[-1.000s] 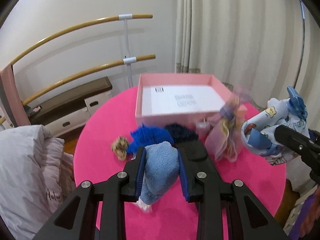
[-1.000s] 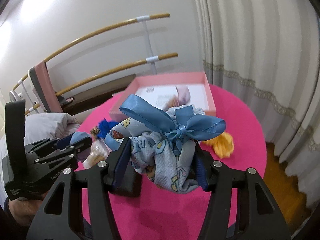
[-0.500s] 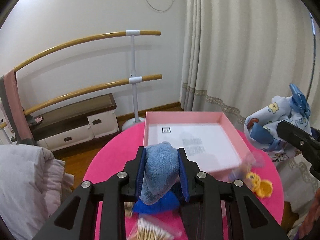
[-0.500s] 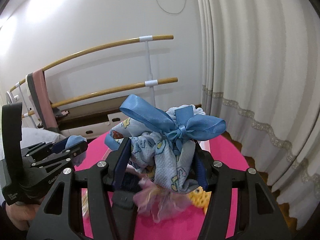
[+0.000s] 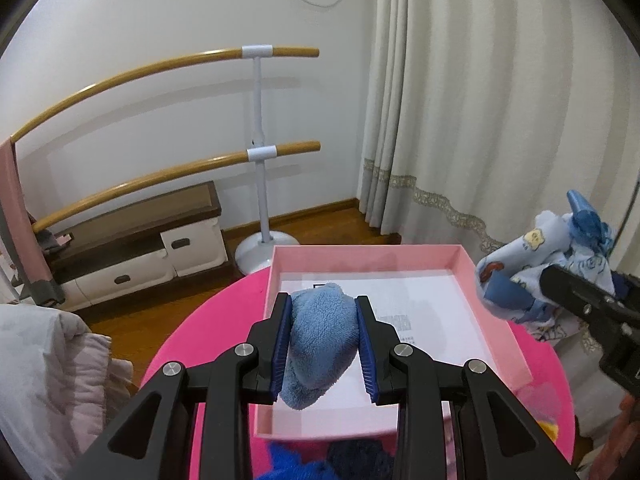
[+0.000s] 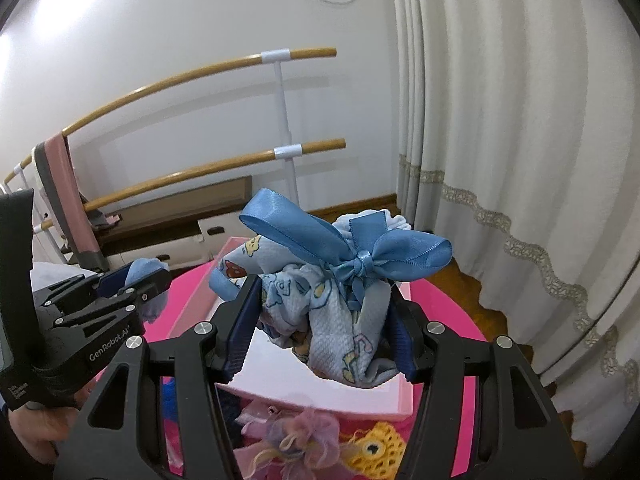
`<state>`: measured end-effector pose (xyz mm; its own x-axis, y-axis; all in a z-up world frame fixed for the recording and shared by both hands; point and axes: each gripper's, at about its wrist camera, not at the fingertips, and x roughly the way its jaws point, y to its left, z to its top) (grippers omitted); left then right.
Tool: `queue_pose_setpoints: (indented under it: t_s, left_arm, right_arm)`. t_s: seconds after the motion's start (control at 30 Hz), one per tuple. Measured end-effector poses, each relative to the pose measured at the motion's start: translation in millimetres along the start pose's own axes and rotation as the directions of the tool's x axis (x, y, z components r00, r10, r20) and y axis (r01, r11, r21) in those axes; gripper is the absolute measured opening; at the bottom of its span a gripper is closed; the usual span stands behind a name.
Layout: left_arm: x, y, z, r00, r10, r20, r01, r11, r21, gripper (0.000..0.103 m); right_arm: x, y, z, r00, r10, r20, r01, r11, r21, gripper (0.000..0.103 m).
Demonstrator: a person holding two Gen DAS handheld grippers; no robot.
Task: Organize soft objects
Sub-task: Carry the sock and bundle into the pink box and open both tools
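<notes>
The left gripper (image 5: 323, 346) squeezes a fluffy light-blue towel (image 5: 318, 346) and holds it over the pink box (image 5: 496, 316), apparently to drop it in. The right gripper (image 6: 320, 330) clamps a printed cloth pouch (image 6: 336, 320), waffle-textured and tied with a satin blue ribbon (image 6: 348, 246), above the same shallow, white-floored box on the round pink table (image 5: 224, 312).
</notes>
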<state>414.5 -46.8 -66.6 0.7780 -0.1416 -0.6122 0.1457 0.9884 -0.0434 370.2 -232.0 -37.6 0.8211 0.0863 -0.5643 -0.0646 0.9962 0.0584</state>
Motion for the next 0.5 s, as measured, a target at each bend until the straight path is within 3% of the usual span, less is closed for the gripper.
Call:
queue_pose_setpoints:
  t_s: [0.5]
  left_arm:
    - [143.6,-9.5,71.8,0.985,-0.048,-0.164,0.047,0.999,-0.01,0.032]
  right_arm:
    - [81.9,-35.6,1.6,0.98,0.025,-0.196,-0.014,0.998,0.058,0.059]
